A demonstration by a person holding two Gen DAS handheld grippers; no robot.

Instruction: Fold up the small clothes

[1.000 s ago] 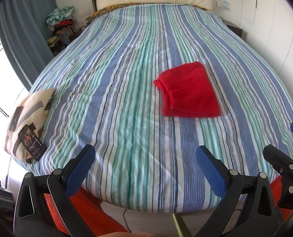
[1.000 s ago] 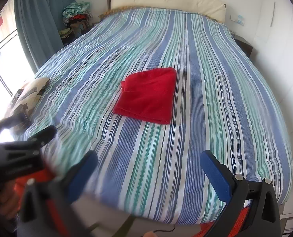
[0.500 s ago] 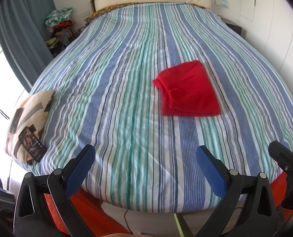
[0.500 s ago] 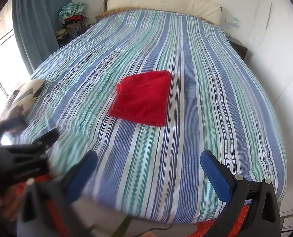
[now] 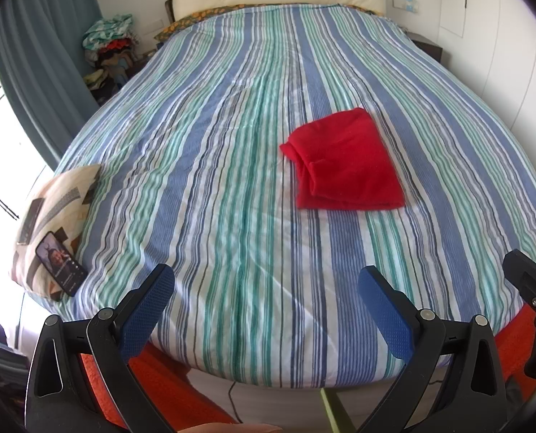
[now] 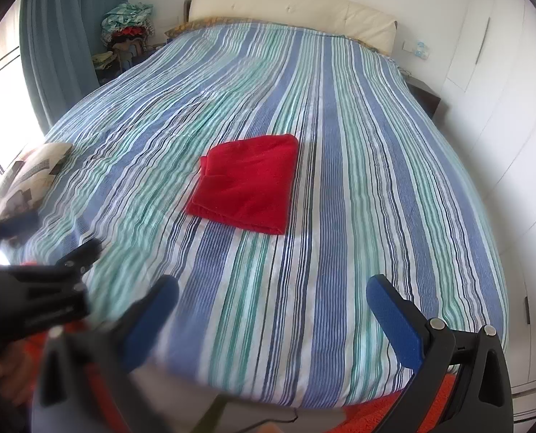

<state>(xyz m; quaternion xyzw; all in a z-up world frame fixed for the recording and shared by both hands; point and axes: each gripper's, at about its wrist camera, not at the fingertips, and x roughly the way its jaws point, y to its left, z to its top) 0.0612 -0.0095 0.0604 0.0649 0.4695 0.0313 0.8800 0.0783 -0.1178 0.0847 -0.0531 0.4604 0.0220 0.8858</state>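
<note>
A red garment lies folded into a flat rectangle on the striped bed, right of the middle; it also shows in the right wrist view. My left gripper is open and empty, held back over the foot of the bed, well short of the garment. My right gripper is open and empty, also at the foot of the bed. The left gripper's body shows blurred at the left of the right wrist view.
A patterned cushion with a phone on it sits at the bed's left edge. A clothes pile and blue curtain stand at the far left. White wardrobe doors line the right side.
Both grippers have drifted slightly with small view shifts; the red garment has stayed put. Both grippers stay open.
</note>
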